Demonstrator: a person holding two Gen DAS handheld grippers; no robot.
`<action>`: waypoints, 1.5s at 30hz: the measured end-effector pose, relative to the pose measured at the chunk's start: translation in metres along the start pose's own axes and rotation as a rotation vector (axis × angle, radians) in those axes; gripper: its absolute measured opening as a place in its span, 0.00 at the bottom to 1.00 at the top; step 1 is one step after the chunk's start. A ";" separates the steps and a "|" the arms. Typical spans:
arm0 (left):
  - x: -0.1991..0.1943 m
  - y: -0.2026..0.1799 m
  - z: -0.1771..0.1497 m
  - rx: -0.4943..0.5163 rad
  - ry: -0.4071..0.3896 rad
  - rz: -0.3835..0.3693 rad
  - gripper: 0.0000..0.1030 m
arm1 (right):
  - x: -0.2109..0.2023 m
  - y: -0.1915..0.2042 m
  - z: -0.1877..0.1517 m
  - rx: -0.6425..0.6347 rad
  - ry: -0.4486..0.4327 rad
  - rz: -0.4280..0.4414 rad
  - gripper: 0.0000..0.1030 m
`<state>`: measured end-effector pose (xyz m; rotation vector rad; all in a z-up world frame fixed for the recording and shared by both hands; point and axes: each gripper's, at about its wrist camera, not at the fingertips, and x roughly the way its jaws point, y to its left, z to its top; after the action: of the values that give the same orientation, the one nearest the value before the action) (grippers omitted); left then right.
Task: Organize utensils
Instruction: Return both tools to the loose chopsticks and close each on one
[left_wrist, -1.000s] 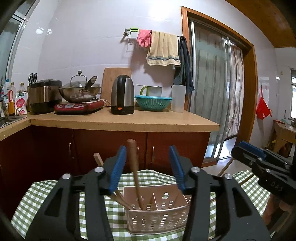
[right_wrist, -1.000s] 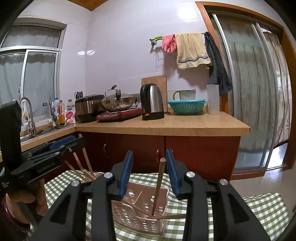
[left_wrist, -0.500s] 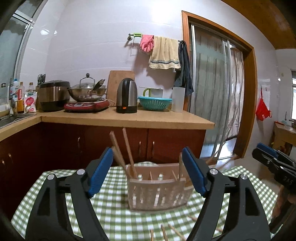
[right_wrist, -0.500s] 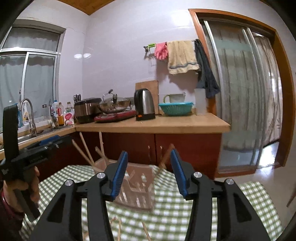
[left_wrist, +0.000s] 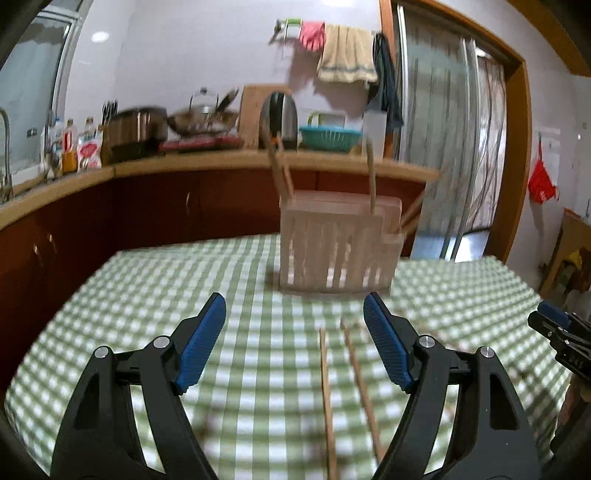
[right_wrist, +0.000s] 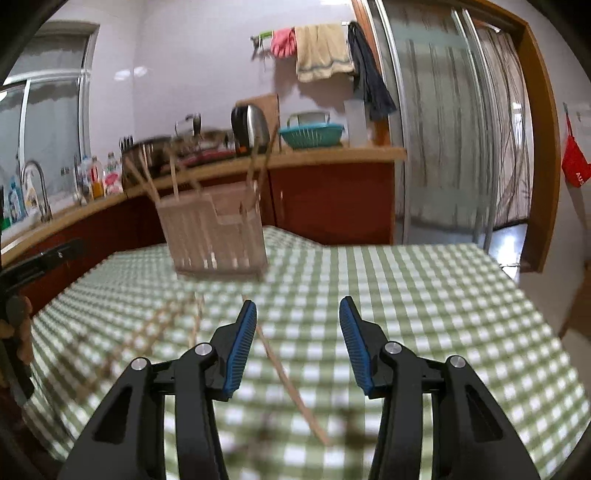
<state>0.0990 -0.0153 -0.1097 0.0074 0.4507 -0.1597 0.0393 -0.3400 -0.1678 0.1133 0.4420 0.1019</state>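
I am holding my left tool (left_wrist: 294, 341) and right tool (right_wrist: 297, 341) spread and empty above the checkered surface (left_wrist: 155, 295). The utensil basket (left_wrist: 338, 243) is standing ahead, holding upright chopsticks (left_wrist: 370, 177); loose chopsticks (left_wrist: 327, 398) are lying flat before it.

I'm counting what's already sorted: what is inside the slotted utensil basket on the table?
Several wooden chopsticks stand in the utensil basket, leaning out over its rim. Their lower ends, and anything shorter inside, are hidden by the basket walls and motion blur.
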 end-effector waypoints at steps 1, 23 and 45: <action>0.000 0.001 -0.007 0.000 0.015 0.006 0.73 | 0.000 -0.001 -0.005 0.000 0.010 -0.004 0.44; -0.005 0.015 -0.069 -0.096 0.156 0.002 0.73 | 0.021 -0.008 -0.056 0.001 0.189 -0.027 0.14; -0.012 -0.011 -0.102 -0.070 0.227 -0.040 0.59 | 0.008 0.039 -0.060 -0.106 0.166 0.075 0.08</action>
<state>0.0429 -0.0205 -0.1961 -0.0532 0.6830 -0.1830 0.0176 -0.2955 -0.2205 0.0170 0.5975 0.2087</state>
